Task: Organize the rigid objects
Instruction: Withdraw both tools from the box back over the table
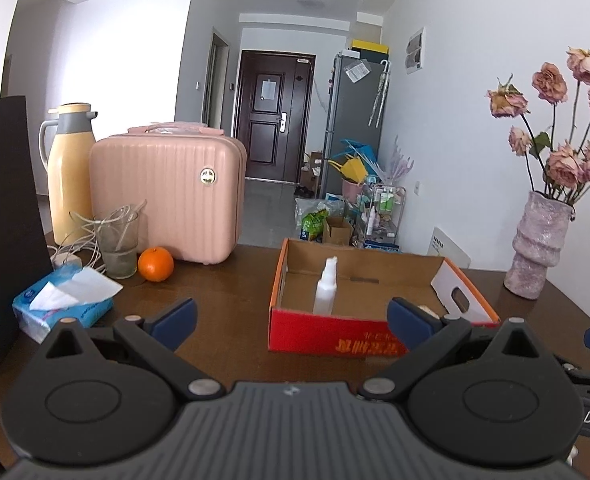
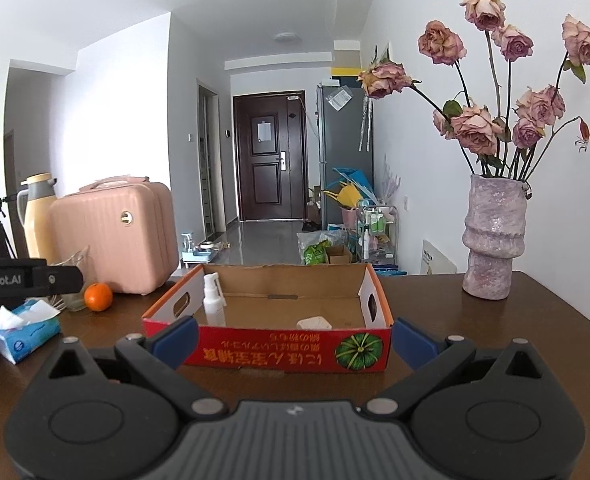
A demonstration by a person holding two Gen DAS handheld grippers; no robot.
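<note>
Left wrist view
Left gripper (image 1: 291, 322): jaws spread wide, nothing between the blue pads, hovering over the dark wooden table (image 1: 223, 280).
Cardboard box (image 1: 335, 332): open-topped, red-fronted, straight ahead of the left gripper; its near wall sits between the fingertips.
Spray bottle (image 1: 325, 288): white, upright inside the box, toward its left side, beyond the gripper.
Orange (image 1: 156, 264): left of the box, just in front of the pink case (image 1: 167, 196).
Tissue pack (image 1: 61, 300): blue, left of the box, near the left finger.
Vase (image 1: 537, 240): right of the box, holding dried roses.

Right wrist view
Right gripper (image 2: 295, 340): jaws wide apart, empty, facing the box (image 2: 287, 350) head-on.
Spray bottle (image 2: 214, 300): standing in the box's left corner, beyond the left fingertip.
Small white item (image 2: 314, 323): lying on the box floor near its front wall; possibly a flat case, too blurred to name.
Left gripper's body (image 2: 27, 276): dark, at the view's left edge, left of the box.
Vase (image 2: 493, 240): right of the box, well apart from it.
</note>
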